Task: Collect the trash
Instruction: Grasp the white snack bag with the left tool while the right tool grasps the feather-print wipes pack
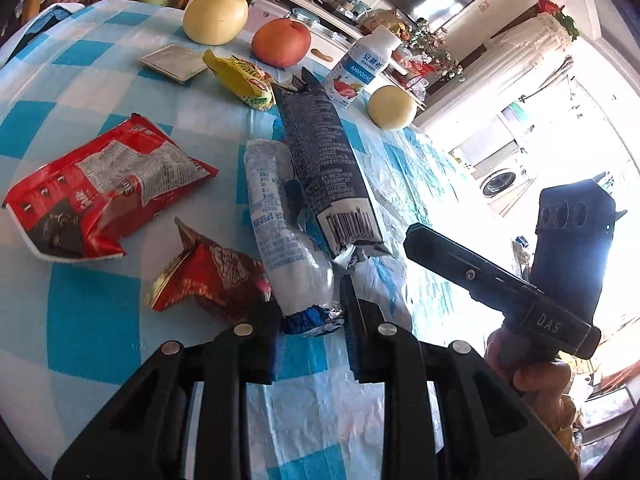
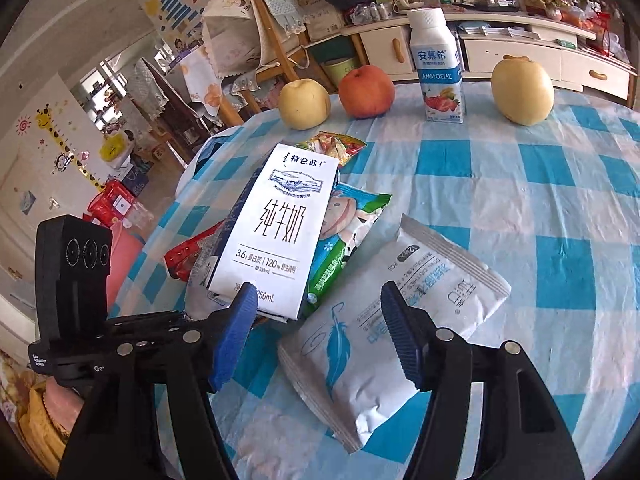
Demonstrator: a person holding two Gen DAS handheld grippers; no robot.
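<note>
The bench (image 1: 100, 320) is covered with a blue-and-white checked cloth, and the trash is scattered across it. In the left wrist view, the left tongs (image 1: 310, 332) are clenched on the near end of a crumpled white-and-blue wrapper (image 1: 280, 232), whose blue foil edge is pinched between the pads. Just right of the wrapper, and touching it, a dark milk carton (image 1: 324, 168) is laid on its side, pointing far. To the left, a large red bag (image 1: 100, 196) and a small red wrapper (image 1: 208, 280) are seen flat on the cloth. Farther off, a yellow packet (image 1: 240, 80) and a small white tray (image 1: 172, 62) are placed.

In the right wrist view, the right tongs (image 2: 318, 332) are held released, with nothing pressed between the pads. Their left pad is seen against the near bottom edge of the milk carton (image 2: 276, 232); whether it touches cannot be told. A white pouch with a blue feather (image 2: 380, 328) is seen below the right pad. A green-and-blue wrapper (image 2: 348, 232) is tucked beneath the carton.

Along the far edge, two yellow pears (image 2: 304, 104), a red apple (image 2: 366, 92) and an upright yogurt bottle (image 2: 438, 68) are lined up.
</note>
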